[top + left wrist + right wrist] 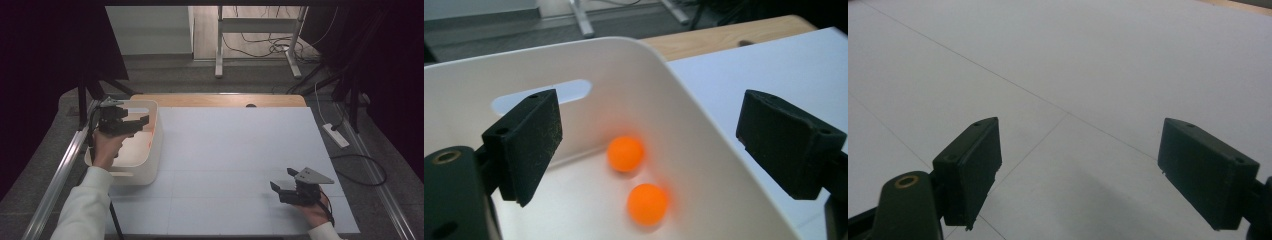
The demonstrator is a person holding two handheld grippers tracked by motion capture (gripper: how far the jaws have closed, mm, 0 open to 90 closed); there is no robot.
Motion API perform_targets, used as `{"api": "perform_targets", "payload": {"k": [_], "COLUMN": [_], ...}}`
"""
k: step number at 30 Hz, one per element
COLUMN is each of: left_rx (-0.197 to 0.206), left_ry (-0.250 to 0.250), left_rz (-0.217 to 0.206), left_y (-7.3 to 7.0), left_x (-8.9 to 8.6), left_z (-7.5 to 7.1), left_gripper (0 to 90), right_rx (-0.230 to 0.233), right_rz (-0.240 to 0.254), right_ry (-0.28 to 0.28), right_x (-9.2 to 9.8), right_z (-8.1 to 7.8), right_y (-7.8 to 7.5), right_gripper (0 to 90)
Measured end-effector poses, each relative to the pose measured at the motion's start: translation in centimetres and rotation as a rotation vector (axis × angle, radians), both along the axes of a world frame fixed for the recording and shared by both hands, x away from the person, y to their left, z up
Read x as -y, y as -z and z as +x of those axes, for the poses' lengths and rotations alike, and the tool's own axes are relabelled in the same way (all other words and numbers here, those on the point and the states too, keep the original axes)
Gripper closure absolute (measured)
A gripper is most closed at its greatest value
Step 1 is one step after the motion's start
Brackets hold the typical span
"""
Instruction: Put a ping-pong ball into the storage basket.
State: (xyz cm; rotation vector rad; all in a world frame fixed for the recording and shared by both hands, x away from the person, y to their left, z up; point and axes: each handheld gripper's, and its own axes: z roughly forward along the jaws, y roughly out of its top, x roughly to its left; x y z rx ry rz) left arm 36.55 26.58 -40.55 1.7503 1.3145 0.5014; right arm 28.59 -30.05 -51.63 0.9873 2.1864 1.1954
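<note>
Table (235,160): the largest item, a white sheeted top with a strip of bare wood along its far edge, nothing lying on the open sheet in the high view. White plastic bin (150,150): stands at the left edge of the table, deep-walled with rounded corners and a slotted handle cut into its far wall; it is the receiving vessel for the work I have in hand. My left claw (142,120): held over the bin, jaws standing wide apart with nothing between them; in the left gripper view the two black pads frame the bin's interior. My right claw (281,181): resting low near the front right of the table, well apart from the bin, jaws likewise spread wide and bare, looking out across plain white sheet. Orange balls, two: the farther ball (625,153) and the nearer ball (647,204) lie on the floor of the bin, close to one another, both slightly blurred at the edges, so I judge at least one may not have settled. Step in hand, as I judge it: dropping balls into the bin, with the release made and my left claw free. Next move, as I judge it: lift the left claw straight clear of the bin's rim without knocking the wall, then look for any further ball to collect.
</note>
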Motion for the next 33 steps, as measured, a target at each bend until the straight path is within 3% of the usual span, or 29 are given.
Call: {"api": "perform_targets", "payload": {"k": [7,16,20,33], "left_rx": [0.035,0.064,0.081,0.13], "left_ry": [0.095,0.138,0.171,0.283], "left_rz": [-0.037,-0.053,-0.094,-0.1], "left_y": [-0.8,-1.2,-1.3,-1.6], "left_x": [1.5,2.6,3.0,6.0], "left_z": [-1.6,-2.9,-3.5,-5.8], "left_gripper": [11.5,11.9,12.0,12.7], "right_rx": [0.002,0.002,0.003,0.002], "right_rz": [0.017,0.022,0.02,0.014], "right_ry": [-0.008,-0.018,-0.019,-0.017], "right_x": [0.1,0.1,0.1,0.0], "right_z": [0.0,-0.1,-0.1,-0.1], "right_y": [-0.1,-0.2,-0.2,-0.2], "right_gripper": [17.7,17.7,17.7,17.7]}}
